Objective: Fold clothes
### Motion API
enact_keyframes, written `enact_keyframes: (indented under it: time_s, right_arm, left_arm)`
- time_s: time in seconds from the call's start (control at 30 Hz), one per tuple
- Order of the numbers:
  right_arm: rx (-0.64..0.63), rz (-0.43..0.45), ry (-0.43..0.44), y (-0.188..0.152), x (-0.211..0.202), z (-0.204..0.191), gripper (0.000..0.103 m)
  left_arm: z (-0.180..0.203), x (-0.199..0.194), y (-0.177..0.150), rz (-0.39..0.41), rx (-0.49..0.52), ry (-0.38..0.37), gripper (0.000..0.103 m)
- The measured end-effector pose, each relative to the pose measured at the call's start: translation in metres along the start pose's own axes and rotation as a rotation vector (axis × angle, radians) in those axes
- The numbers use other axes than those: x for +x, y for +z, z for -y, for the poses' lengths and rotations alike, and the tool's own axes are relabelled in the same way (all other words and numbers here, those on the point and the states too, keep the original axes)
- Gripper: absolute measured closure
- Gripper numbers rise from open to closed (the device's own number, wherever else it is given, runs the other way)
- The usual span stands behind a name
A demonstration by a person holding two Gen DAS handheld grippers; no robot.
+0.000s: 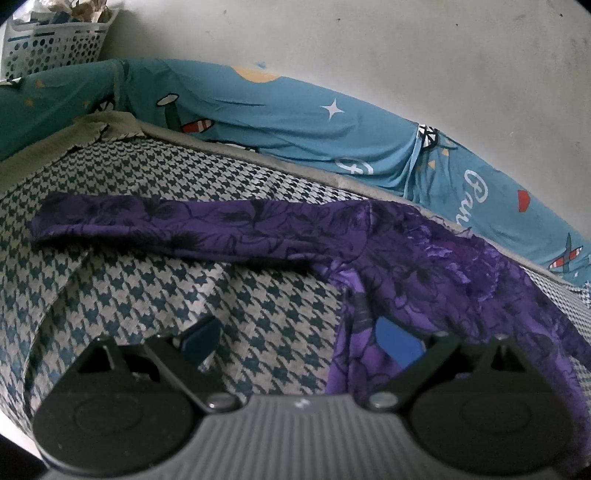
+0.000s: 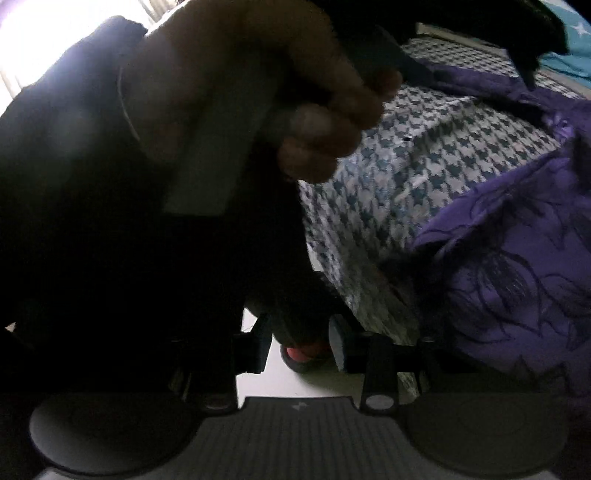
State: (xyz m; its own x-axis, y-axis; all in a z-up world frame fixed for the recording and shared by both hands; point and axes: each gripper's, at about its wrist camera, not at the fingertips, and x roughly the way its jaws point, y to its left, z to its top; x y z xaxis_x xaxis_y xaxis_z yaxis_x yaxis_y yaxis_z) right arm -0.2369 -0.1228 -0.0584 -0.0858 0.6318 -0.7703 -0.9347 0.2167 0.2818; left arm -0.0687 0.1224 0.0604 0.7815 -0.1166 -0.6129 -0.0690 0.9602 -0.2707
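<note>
Purple garment on houndstooth cover, left tongs open beside it, right tongs open, empty.

Left wrist view: soft, even daylight, colours clear; wall pale and flat. Fisheye bends bed edge into arc, corners vignetted black. Tongs' body at bottom out of focus.

Right wrist view: dim, strongly backlit; window glare blown white at upper left. Hand and sleeve near-silhouette, blurred. Purple garment soft, motion-smeared.
</note>
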Motion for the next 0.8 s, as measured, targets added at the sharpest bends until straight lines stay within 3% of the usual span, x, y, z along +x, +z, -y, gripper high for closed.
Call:
enact_keyframes:
  time_s: [0.2,0.43,0.57,0.8]
  right_arm:
    - [0.070,0.068,-0.047,-0.003,-0.019,0.013,0.067]
    - [0.254,0.166,-0.125,-0.007,-0.034,0.038,0.065]
    - [0.349,0.113,-0.233,-0.013,-0.031,0.052,0.063]
    - [0.407,0.131,-0.310,-0.036,-0.053,0.054,0.063]
  left_arm:
    - [0.001,0.003,0.000,-0.014,0.003,-0.019,0.008]
    - [0.018,0.013,-0.008,-0.045,0.071,-0.050,0.008]
    - [0.030,0.018,-0.012,-0.045,0.122,-0.045,0.008]
    - [0.049,0.035,-0.025,-0.085,0.214,-0.015,0.007]
